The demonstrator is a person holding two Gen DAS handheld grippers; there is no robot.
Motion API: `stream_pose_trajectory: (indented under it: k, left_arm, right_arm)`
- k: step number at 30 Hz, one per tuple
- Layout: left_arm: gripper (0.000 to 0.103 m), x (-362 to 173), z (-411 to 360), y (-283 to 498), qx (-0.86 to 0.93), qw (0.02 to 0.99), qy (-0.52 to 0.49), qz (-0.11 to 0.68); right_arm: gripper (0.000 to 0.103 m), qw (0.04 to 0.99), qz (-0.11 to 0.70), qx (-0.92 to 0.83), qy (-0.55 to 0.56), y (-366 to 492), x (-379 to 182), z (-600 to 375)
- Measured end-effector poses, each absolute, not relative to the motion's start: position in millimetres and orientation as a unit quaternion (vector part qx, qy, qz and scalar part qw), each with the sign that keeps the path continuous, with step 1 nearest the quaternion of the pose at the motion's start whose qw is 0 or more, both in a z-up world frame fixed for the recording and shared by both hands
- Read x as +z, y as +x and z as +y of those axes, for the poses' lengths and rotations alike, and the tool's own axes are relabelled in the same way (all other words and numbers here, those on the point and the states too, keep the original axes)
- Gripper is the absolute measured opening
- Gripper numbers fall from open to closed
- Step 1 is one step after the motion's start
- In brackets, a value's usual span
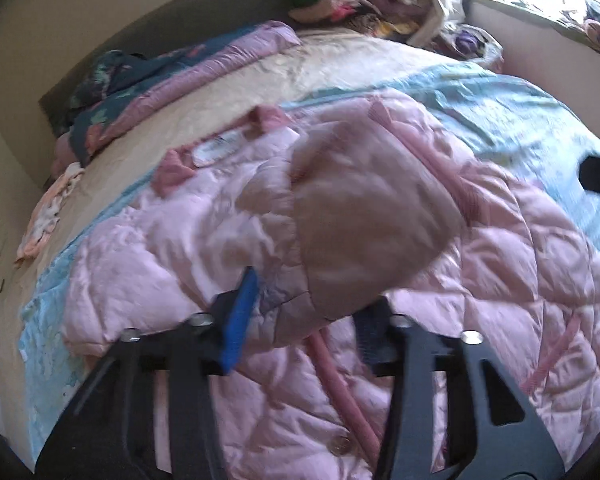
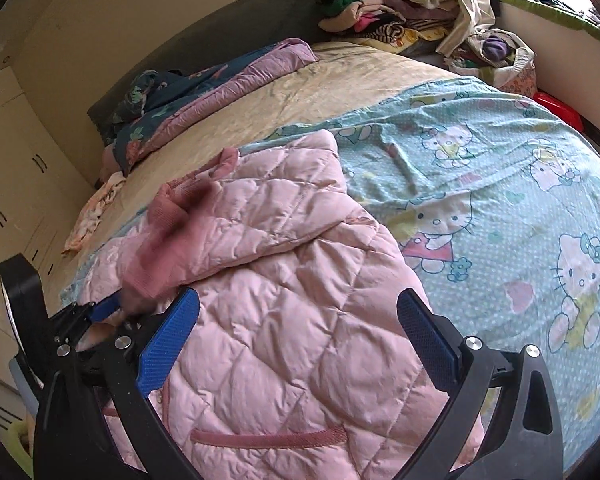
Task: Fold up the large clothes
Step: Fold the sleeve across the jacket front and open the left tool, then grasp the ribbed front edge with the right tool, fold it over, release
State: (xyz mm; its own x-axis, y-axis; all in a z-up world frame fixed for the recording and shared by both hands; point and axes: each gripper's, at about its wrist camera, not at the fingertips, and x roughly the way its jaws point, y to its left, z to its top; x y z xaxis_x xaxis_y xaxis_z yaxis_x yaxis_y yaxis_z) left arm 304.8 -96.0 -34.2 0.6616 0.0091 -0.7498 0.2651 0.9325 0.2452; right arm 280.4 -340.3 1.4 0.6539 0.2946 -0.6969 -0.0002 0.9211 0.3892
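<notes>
1. Gripping a fold of the pink quilted jacket (image 1: 520, 264), the left hand-held gripper (image 1: 308, 308) had its blue ribbed pads (image 1: 240, 316) closed in on a smooth, dusty-pink rounded flap of the garment, which bulged up between its black fingers; motion blur softened that flap.
2. The right hand-held gripper (image 2: 296, 340) stood spread wide, its two blue textured pads (image 2: 168, 344) well apart, nothing pinched between them, with diamond-stitched fabric lying under the gap.
3. The jacket (image 2: 284, 320) was puffy and satiny, sewn in a diamond pattern, with darker pink ribbed knit at the cuff (image 2: 156, 248) and along a pocket edge (image 2: 268, 436). One sleeve (image 2: 276, 208) lay folded across the body. In the left wrist view a ribbed pink zipper band (image 1: 340, 384) ran down the front and a white label (image 1: 220, 148) showed near the collar.
4. It lay on the bed, spread over a thin light-blue sheet (image 2: 500, 184) printed with cartoon cats, wrinkled in shallow creases.
5. Beyond the sheet, a cream, crinkled mattress cover (image 2: 300, 92) was exposed.
6. A mauve-and-navy floral quilt (image 2: 204, 88) sat bunched along the dark headboard (image 2: 220, 32).
7. A heap of mixed clothes (image 2: 388, 4) filled the far corner.
8. A small pale patterned cloth (image 2: 96, 208) lay at the bed's edge near white cupboard doors (image 2: 16, 152).
</notes>
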Motion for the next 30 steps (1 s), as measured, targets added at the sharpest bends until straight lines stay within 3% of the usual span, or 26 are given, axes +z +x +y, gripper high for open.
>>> stream_pose_trajectory:
  k: [2,4,8,23,26,27,28,30]
  left_arm:
    - [0.064,-41,-97,300,-0.085,0.886,0.183,0.418]
    - [0.076,-45,-94,291,-0.102,0.881,0.182,0.424]
    - [0.089,-36,-72,277,-0.127,0.884,0.154,0.423]
    - [0.093,12,124,303,0.026,0.926,-0.003,0.377]
    - [0.093,14,151,306,0.045,0.926,-0.037,0.372]
    - [0.093,14,161,308,0.046,0.926,-0.053,0.371]
    - [0.093,14,164,311,0.048,0.926,-0.056,0.371]
    - [0.093,15,172,319,0.056,0.926,-0.06,0.369]
  right_arm:
    - [0.099,0.891,0.409,0.08,0.18,281,-1,-341]
    - [0.099,0.89,0.412,0.078,0.178,282,-2,-340]
    - [0.099,0.884,0.421,0.09,0.181,287,-7,-330]
    - [0.095,0.821,0.497,0.172,0.221,339,-62,-231]
    - [0.058,0.828,0.487,0.177,0.214,341,-67,-222]
    - [0.038,0.827,0.481,0.189,0.219,341,-66,-222]
    - [0.026,0.829,0.476,0.195,0.219,341,-63,-221]
    - [0.02,0.847,0.458,0.201,0.181,340,-48,-215]
